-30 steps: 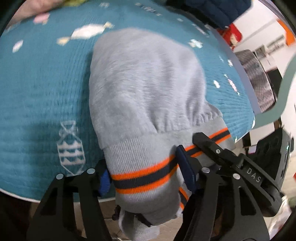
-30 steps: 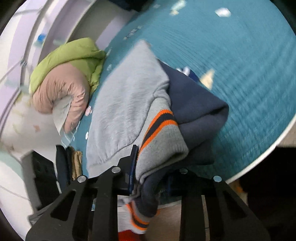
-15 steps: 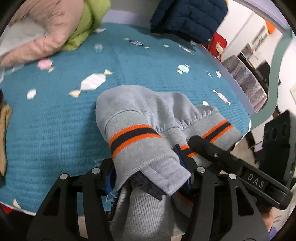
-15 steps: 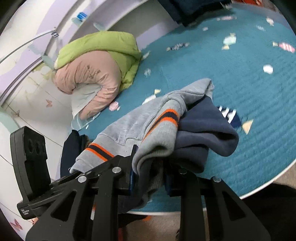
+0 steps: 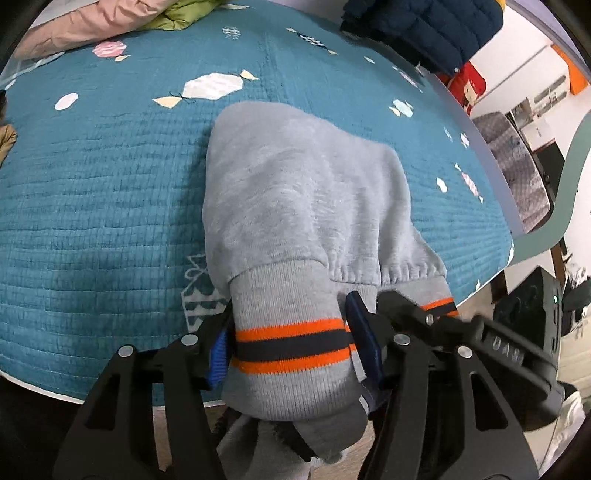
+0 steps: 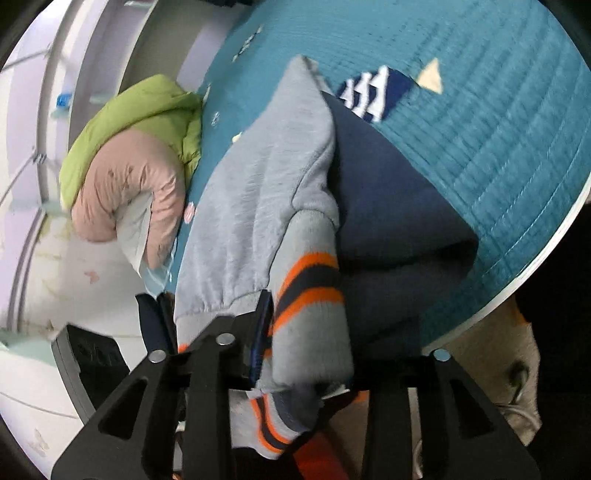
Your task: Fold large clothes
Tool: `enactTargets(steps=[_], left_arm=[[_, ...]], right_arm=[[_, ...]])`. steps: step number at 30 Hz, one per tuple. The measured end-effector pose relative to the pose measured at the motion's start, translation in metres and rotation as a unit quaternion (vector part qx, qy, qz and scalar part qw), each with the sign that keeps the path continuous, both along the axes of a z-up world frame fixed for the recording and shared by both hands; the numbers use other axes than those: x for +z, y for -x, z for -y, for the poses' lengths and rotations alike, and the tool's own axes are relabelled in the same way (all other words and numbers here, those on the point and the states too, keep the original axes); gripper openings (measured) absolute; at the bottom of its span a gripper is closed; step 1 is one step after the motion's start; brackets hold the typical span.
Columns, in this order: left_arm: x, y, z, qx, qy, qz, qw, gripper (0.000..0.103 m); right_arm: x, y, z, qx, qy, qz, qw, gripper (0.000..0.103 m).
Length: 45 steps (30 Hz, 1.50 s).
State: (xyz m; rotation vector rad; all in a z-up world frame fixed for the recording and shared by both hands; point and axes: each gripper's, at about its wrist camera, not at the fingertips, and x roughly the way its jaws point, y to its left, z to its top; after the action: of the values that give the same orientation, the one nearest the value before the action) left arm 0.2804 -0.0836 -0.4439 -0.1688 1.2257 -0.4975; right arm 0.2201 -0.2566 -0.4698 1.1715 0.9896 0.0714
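Note:
A grey sweatshirt (image 5: 295,192) with orange and navy striped ribbing and a navy part (image 6: 388,206) lies bunched on the teal quilt (image 5: 92,192), hanging over its near edge. My left gripper (image 5: 288,343) is shut on the striped ribbed hem. My right gripper (image 6: 306,332) is shut on another striped ribbed part, with grey fabric (image 6: 266,192) on the left and navy fabric on the right. The other gripper's black body (image 5: 524,332) shows at the right of the left wrist view.
A pink and green puffy jacket (image 6: 125,170) lies at the far side of the quilt, near the wall. A dark navy jacket (image 5: 421,26) sits at the far edge. The quilt's white rim (image 6: 546,251) runs close to both grippers. A chair (image 5: 517,158) stands beyond the bed.
Both grippers have come back down toward the quilt's near edge with the sweatshirt. The garment was lifted and bunched half a second ago; now it lies spread flatter on the quilt.

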Motion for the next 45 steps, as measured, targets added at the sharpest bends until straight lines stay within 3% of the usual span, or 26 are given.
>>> enactTargets(steps=[3,4,8,13,24,30,33,38,42,45], left_arm=[[-0.003,0.000,0.000,-0.002,-0.006,-0.002,1.0000,0.054],[-0.002,0.001,0.002,-0.007,-0.014,0.005,0.9999,0.052],[0.015,0.008,0.009,-0.025,-0.041,0.043,0.9979,0.043],[0.049,0.005,0.010,-0.034,-0.057,0.093,0.9934,0.041],[0.134,0.007,-0.023,-0.031,-0.044,0.182,0.9818,0.040],[0.188,-0.004,-0.095,0.018,-0.041,0.221,0.9742,0.040],[0.214,-0.014,-0.143,0.049,-0.061,0.242,0.9671,0.040],[0.248,-0.028,-0.247,0.118,-0.091,0.271,0.9511,0.040],[0.258,-0.033,-0.332,0.158,-0.116,0.293,0.9360,0.040],[0.239,-0.033,-0.386,0.174,-0.118,0.291,0.9334,0.040]], right_arm=[[-0.015,-0.004,0.004,-0.011,-0.027,-0.010,1.000,0.040],[-0.011,-0.007,0.002,0.001,-0.009,-0.005,1.000,0.037],[0.035,-0.013,-0.015,0.064,0.117,0.046,0.990,0.026],[0.079,-0.023,-0.028,0.100,0.178,0.098,0.974,0.025],[0.161,-0.029,-0.072,0.150,0.233,0.201,0.940,0.024],[0.202,-0.060,-0.142,0.203,0.228,0.258,0.917,0.024],[0.218,-0.086,-0.196,0.235,0.215,0.283,0.905,0.024],[0.242,-0.128,-0.315,0.294,0.191,0.339,0.873,0.024],[0.242,-0.147,-0.397,0.324,0.167,0.366,0.856,0.024],[0.212,-0.155,-0.451,0.349,0.158,0.358,0.852,0.024]])
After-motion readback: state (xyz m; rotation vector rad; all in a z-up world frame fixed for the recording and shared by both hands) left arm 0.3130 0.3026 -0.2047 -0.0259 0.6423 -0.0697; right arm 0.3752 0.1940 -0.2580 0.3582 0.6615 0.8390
